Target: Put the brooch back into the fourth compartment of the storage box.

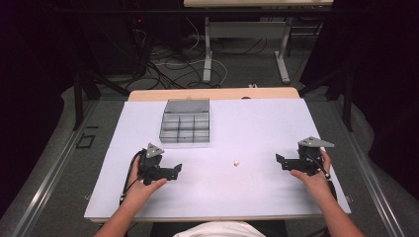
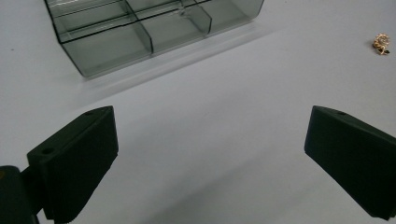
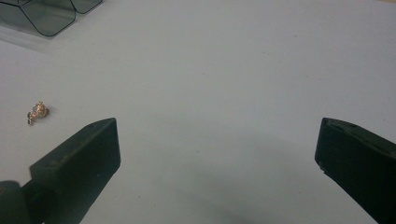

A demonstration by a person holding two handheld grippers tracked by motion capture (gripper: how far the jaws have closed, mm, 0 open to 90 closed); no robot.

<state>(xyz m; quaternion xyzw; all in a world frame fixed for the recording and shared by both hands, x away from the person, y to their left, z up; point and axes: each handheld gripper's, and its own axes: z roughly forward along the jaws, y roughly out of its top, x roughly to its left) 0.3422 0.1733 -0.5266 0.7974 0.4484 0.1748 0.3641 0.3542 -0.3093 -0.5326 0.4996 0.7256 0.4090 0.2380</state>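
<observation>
My left gripper (image 1: 174,171) rests low on the white-covered table (image 1: 257,128), jaws spread wide and holding nothing, pointed toward the middle of the sheet. Just beyond it, farther up the table, stands the smoky grey clear-plastic compartment box (image 1: 186,128), its lid tipped open at the back; in the left gripper view the box (image 2: 140,32) sits ahead and to the left, its near cells looking empty. Between my two hands, on bare table, lies the small gold-coloured trinket (image 1: 236,162), too tiny to make out in detail, possibly a crumpled piece of jewellery. The left gripper view puts the trinket (image 2: 382,43) far off to the upper right, well outside the span of the jaws. My right gripper (image 1: 280,160) is likewise spread open and empty, facing inward from the right edge; in the right gripper view the trinket (image 3: 37,111) lies to the left, just beyond the left jaw. I judge the trinket slightly nearer my right gripper, so the pick-up falls to that hand: a short slide to its left to centre the piece between the jaws before they close.
</observation>
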